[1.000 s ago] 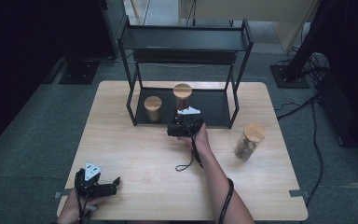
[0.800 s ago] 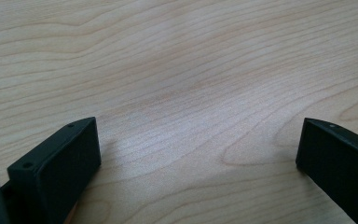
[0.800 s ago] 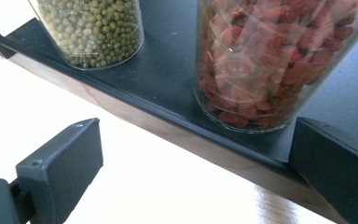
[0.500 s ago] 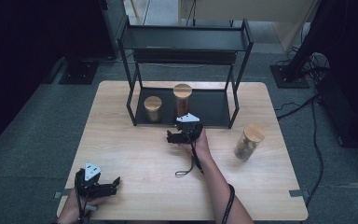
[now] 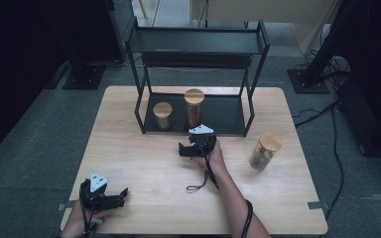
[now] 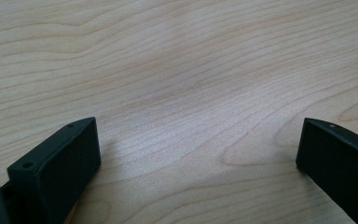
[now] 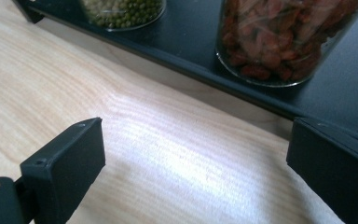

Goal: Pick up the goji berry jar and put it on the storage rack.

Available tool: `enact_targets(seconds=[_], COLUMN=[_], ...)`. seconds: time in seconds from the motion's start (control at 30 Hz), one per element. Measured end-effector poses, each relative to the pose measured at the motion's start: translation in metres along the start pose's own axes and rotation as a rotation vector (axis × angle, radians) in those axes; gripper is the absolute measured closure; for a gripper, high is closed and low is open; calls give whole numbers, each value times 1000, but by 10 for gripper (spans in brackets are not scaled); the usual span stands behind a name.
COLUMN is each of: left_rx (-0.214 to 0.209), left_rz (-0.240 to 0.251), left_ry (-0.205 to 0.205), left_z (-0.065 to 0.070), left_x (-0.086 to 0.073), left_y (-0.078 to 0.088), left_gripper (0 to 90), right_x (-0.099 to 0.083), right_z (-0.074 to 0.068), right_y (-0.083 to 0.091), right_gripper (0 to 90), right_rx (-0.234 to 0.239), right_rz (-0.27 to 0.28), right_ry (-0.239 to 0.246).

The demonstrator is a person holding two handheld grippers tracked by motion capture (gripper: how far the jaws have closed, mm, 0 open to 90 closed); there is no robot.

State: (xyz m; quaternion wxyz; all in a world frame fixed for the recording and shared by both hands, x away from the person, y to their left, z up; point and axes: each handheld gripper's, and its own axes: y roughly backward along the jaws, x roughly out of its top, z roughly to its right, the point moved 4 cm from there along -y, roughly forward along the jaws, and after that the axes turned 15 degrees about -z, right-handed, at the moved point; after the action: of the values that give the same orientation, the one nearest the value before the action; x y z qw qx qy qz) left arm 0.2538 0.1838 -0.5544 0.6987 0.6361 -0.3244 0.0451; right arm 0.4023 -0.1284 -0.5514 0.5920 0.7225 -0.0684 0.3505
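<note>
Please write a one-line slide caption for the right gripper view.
Open right hand-held gripper above the wooden table, facing the red-filled jar on the black shelf.

No readable text anywhere in the scene.

No word, brand, number or sign can be read on the two jars (image 5: 194, 107) on the black rack (image 5: 198, 47) at the far side, on the jar (image 5: 265, 150) on the table (image 5: 144, 163) to the right, or on either gripper; the jar walls show contents and no legible label, and the wooden lids are plain.
</note>
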Motion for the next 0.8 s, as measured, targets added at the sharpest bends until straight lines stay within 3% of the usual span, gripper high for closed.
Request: enact_targets(seconds=[0.8], left_rx=[0], left_rz=[-1], left_ry=[1], left_z=[0], left_x=[0], left_y=[0], left_gripper=[0], right_x=[-36], right_z=[-13], right_y=[26], right_gripper=[36], right_rx=[-7], right_rz=[24], right_ry=[67])
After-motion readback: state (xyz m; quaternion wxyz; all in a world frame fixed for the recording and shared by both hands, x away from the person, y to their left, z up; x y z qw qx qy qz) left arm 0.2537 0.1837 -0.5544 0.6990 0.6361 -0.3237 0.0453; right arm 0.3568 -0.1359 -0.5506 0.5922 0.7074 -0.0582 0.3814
